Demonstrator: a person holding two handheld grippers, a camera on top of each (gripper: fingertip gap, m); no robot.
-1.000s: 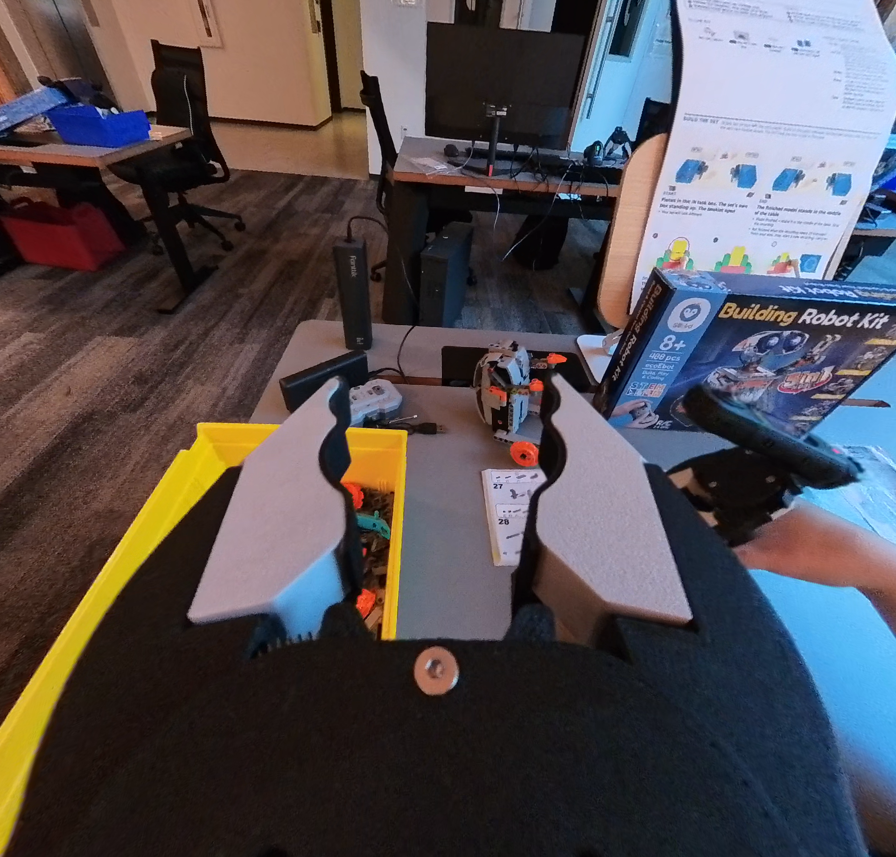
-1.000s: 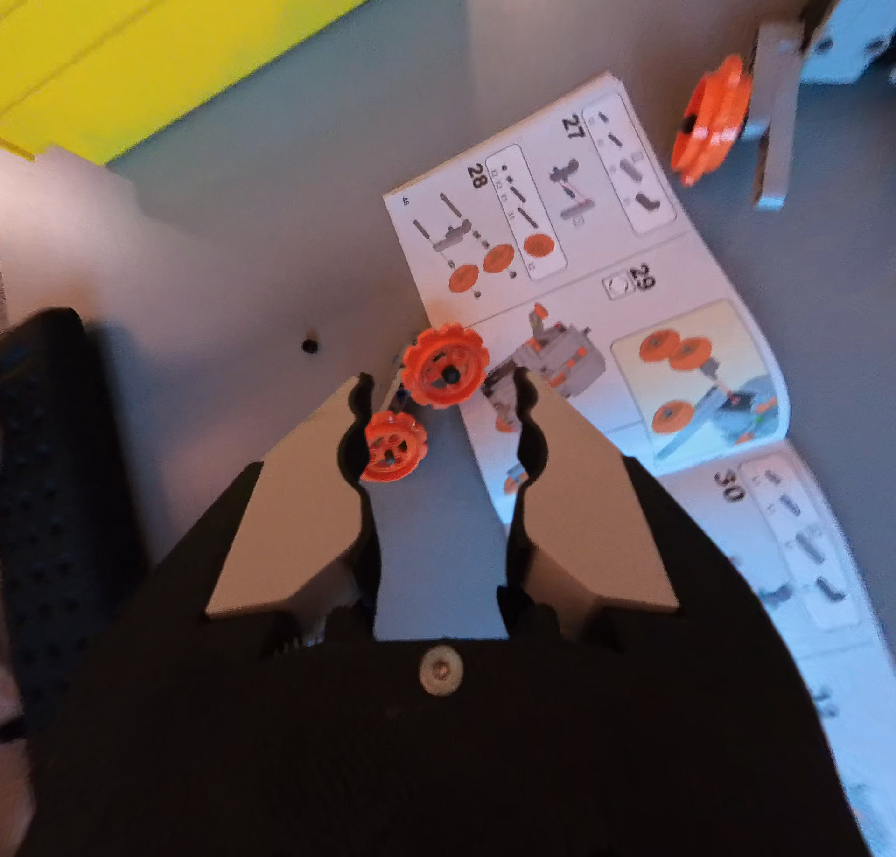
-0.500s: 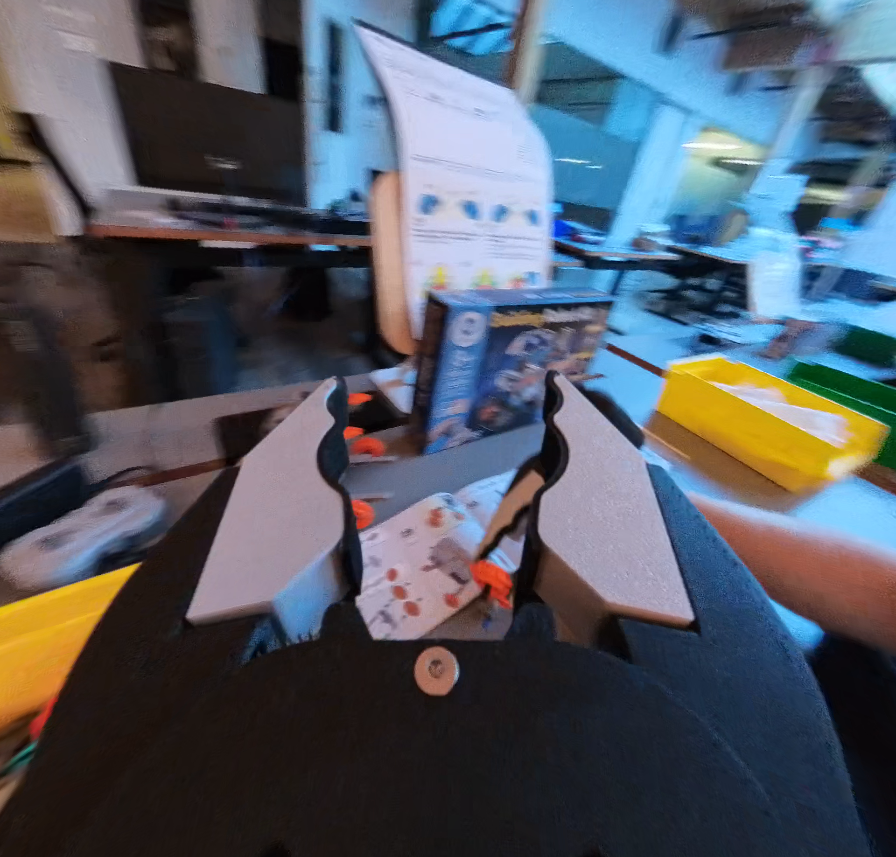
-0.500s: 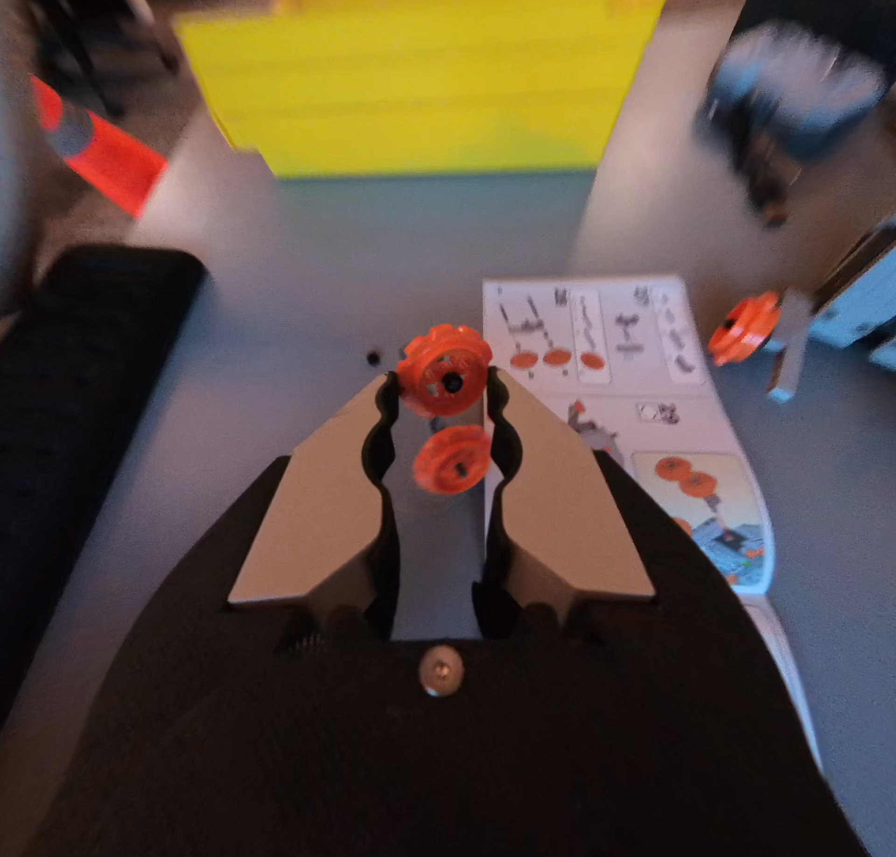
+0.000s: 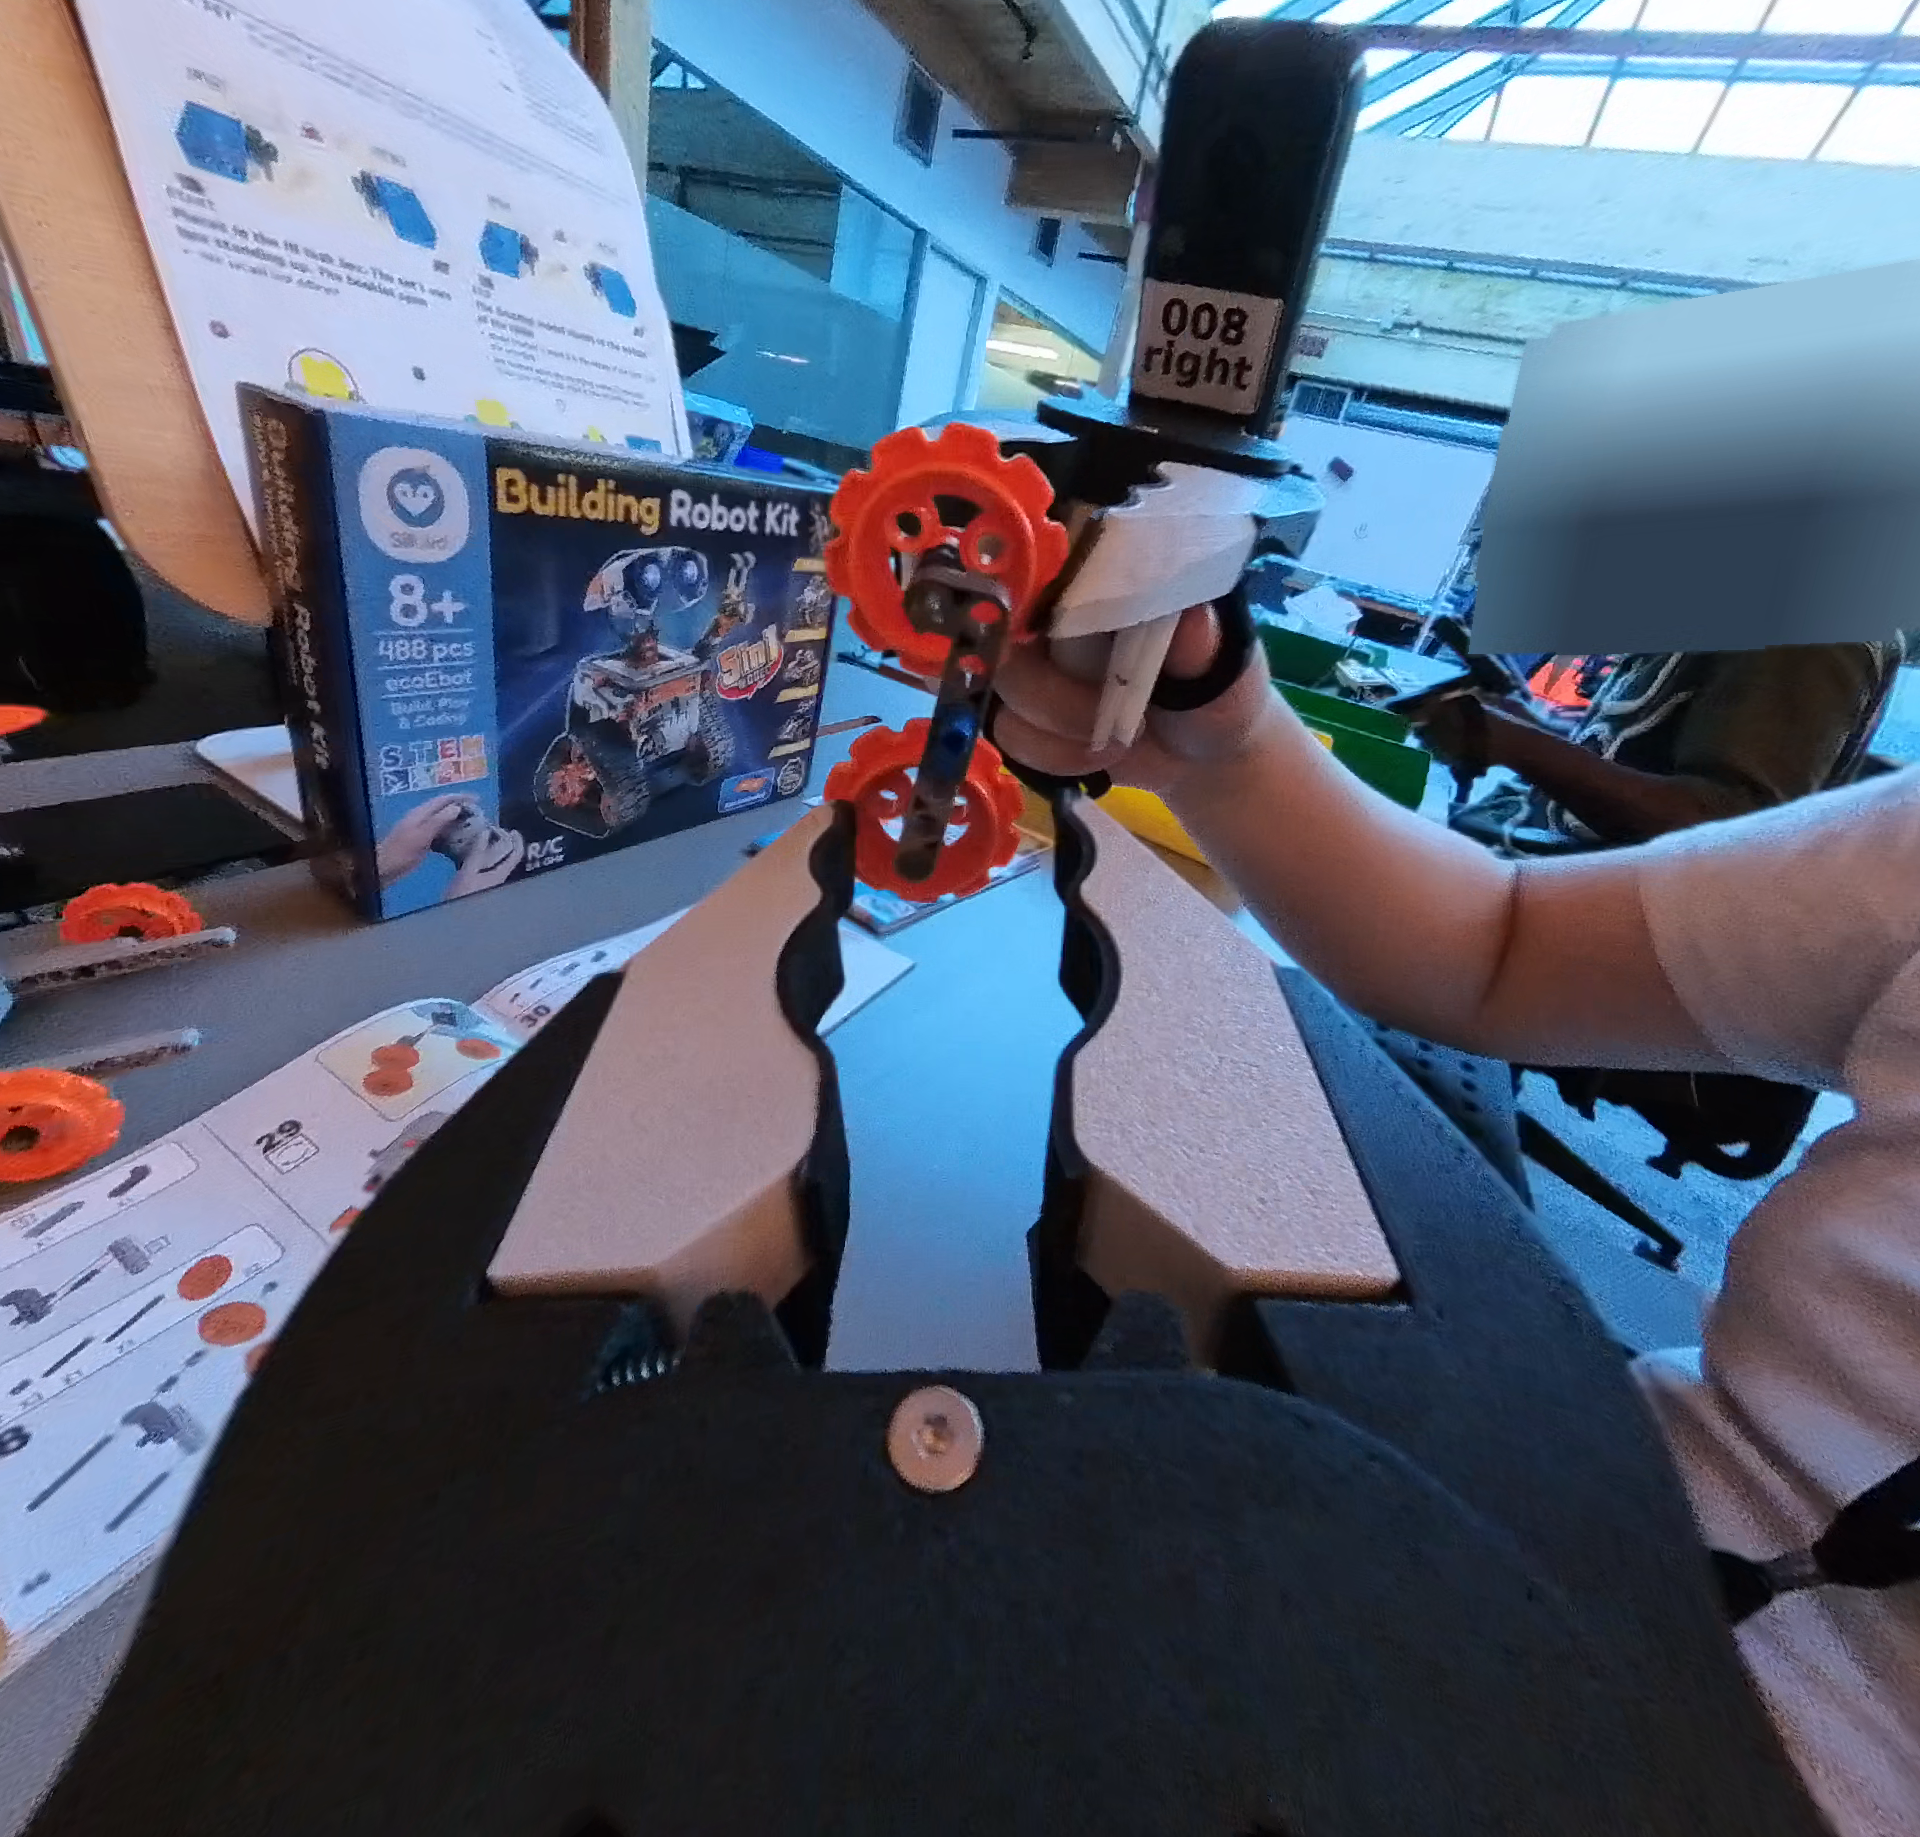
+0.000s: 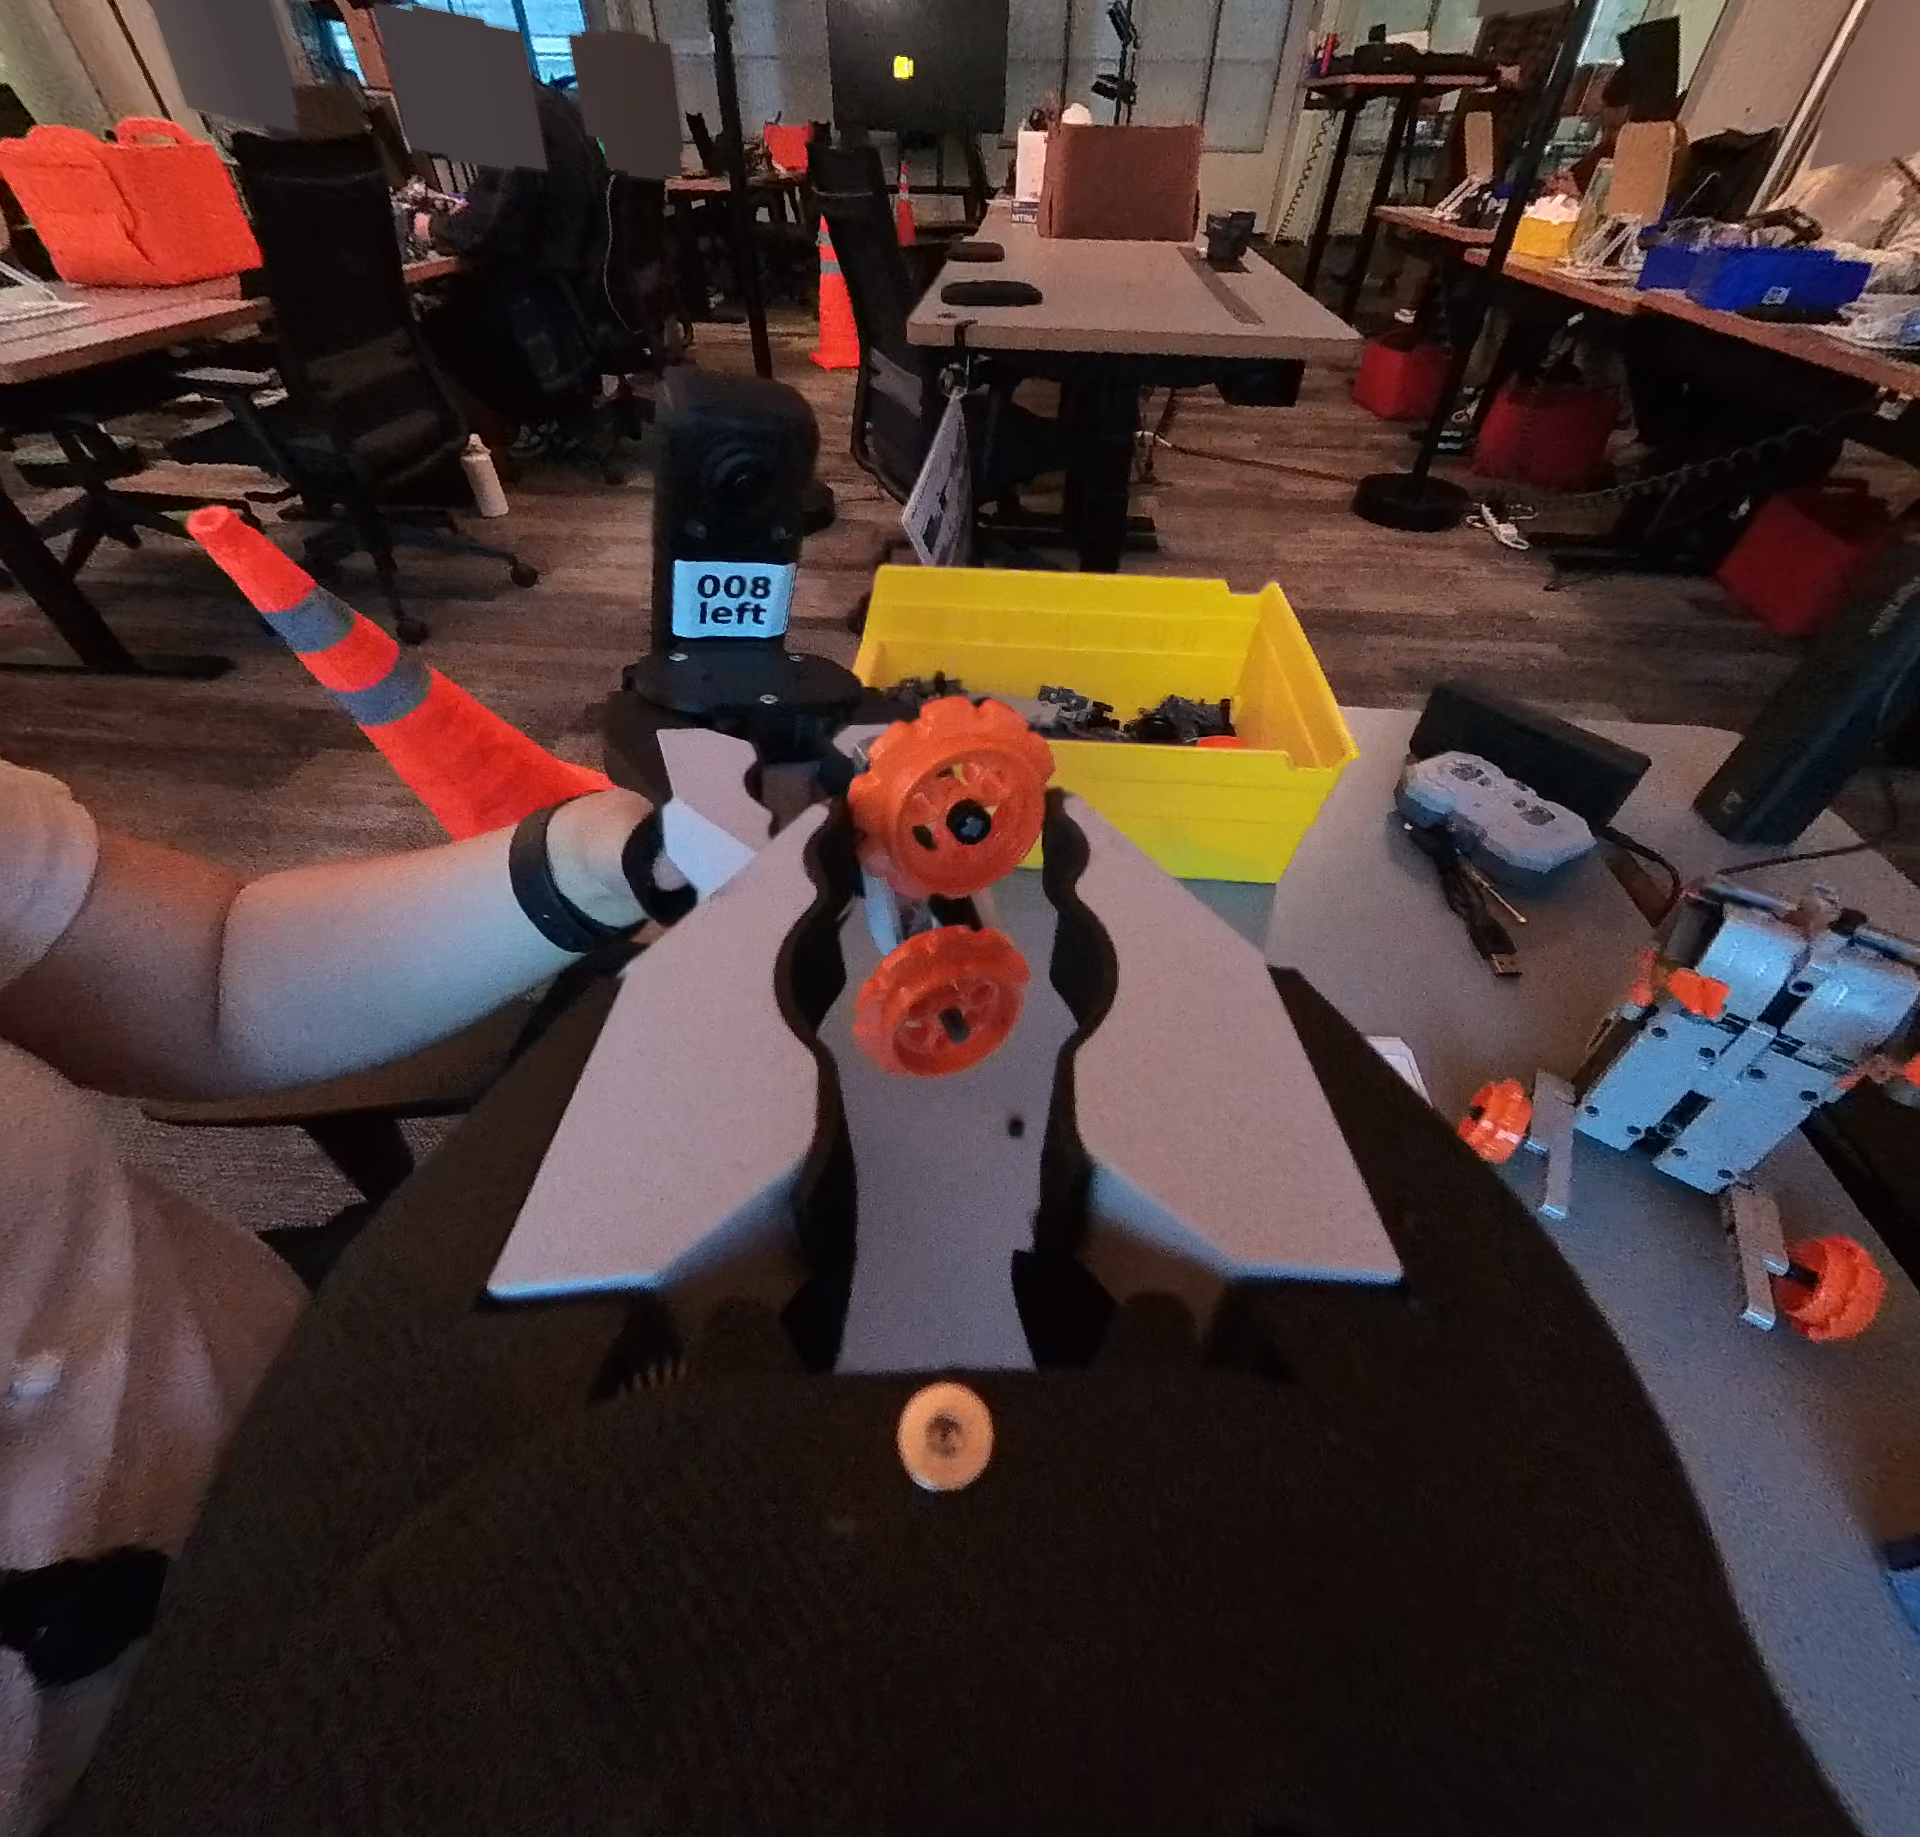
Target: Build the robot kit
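My right gripper (image 6: 951, 857) is clamped on a small wheel assembly (image 6: 940, 894): a grey beam carrying two orange toothed wheels, one at the tips of my fingers, the other lower, in the gap between them. I hold it up in the air above the grey table (image 6: 1351, 966).

In the left wrist view the same assembly (image 5: 940, 686) hangs from the right gripper (image 5: 1049, 582), the beam pointing down and the lower wheel sitting right between the tips of my left gripper (image 5: 945, 837). The left fingers stand apart, on either side of that lower wheel; I cannot tell whether they touch it.

Far behind the assembly, in the right wrist view, a yellow bin (image 6: 1101, 800) of dark parts stands on the table. To the right lie a grey remote controller (image 6: 1491, 819) with its cable and a partly built grey robot model (image 6: 1766, 1049) with orange wheels.

In the left wrist view an open instruction booklet (image 5: 187, 1257) lies at near left, a blue kit box (image 5: 540, 644) stands upright beyond it, and a loose orange wheel (image 5: 52, 1122) rests at the left edge.
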